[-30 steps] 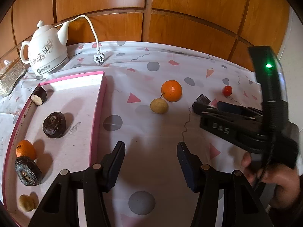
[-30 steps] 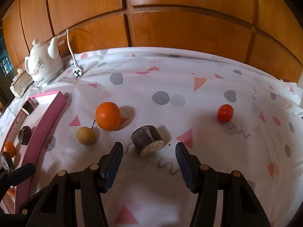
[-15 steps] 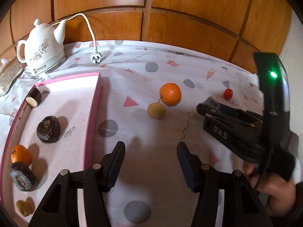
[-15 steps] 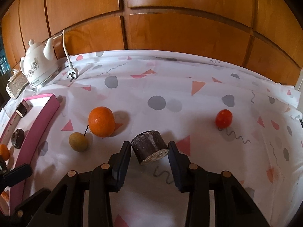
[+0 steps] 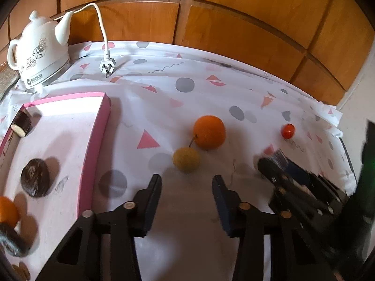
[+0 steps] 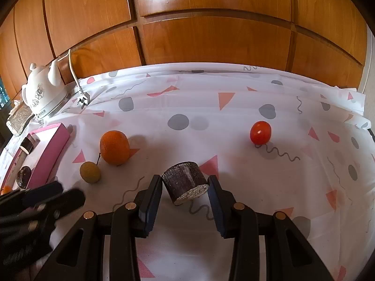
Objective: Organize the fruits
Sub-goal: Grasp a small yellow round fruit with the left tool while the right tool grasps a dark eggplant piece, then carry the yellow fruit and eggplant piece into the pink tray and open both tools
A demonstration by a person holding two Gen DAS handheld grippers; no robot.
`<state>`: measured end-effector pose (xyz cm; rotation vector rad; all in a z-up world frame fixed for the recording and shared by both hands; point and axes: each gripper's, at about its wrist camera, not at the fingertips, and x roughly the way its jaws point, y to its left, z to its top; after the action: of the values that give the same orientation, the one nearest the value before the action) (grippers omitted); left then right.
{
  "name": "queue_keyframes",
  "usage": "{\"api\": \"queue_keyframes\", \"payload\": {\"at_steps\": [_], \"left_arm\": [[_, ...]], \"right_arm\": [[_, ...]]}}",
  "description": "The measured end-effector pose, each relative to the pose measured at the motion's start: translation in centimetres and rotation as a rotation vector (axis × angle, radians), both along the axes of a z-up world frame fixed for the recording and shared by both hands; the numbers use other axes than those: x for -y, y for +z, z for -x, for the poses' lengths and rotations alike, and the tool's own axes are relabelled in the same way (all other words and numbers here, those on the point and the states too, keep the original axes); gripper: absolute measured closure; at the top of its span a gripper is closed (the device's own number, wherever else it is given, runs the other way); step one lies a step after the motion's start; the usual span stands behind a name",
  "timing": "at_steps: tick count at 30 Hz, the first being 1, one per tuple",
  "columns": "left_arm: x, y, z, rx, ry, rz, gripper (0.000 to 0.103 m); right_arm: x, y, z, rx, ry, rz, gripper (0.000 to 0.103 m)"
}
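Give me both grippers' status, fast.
Left gripper: open, nothing between its jaws, which have just been closing.
Right gripper: shut on the dark cut piece.

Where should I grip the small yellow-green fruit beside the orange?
Take the yellow-green fruit across its round middle, coming down from the near side where the cloth is bare. Its thin stem points back toward the orange, which sits close behind it. The left gripper, jaws just closing with nothing between them, already faces it.

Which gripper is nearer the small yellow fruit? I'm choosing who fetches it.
Left. The left gripper sits just short of the yellow fruit; the right gripper straddles a dark cut chunk farther off.
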<state>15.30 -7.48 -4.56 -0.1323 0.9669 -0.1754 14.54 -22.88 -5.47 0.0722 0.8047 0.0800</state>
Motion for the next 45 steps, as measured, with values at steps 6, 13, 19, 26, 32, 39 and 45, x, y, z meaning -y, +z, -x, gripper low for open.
{"api": "queue_keyframes", "payload": {"at_steps": [6, 13, 19, 26, 32, 39, 45], "left_arm": [[0.7, -0.8, -2.1, -0.013, -0.008, -0.03, 0.066], [1.0, -1.6, -3.3, 0.011, -0.002, -0.057, 0.073], [1.0, -1.5, -2.5, 0.048, -0.013, -0.066, 0.074], [0.6, -0.5, 0.3, 0.083, -0.018, -0.051, 0.074], [-0.1, 0.1, 2.5, 0.087, -0.01, -0.032, 0.074], [-1.2, 1.3, 5.1, 0.118, -0.004, -0.02, 0.074], [-2.5, 2.4, 6.8, 0.139, 0.013, -0.005, 0.074]], "right_arm": [[0.3, -0.2, 0.0, -0.008, -0.002, -0.021, 0.063], [0.5, -0.4, -0.1, -0.014, -0.008, -0.031, 0.063], [0.5, -0.7, -0.4, -0.03, -0.015, -0.025, 0.063], [-0.1, 0.1, 0.1, -0.002, -0.005, 0.006, 0.063], [-1.3, 0.6, 1.2, 0.004, 0.035, 0.027, 0.063], [-2.5, 1.1, 2.8, 0.01, 0.066, 0.035, 0.063], [-3.5, 1.1, 4.3, 0.004, 0.087, 0.026, 0.063]]}}
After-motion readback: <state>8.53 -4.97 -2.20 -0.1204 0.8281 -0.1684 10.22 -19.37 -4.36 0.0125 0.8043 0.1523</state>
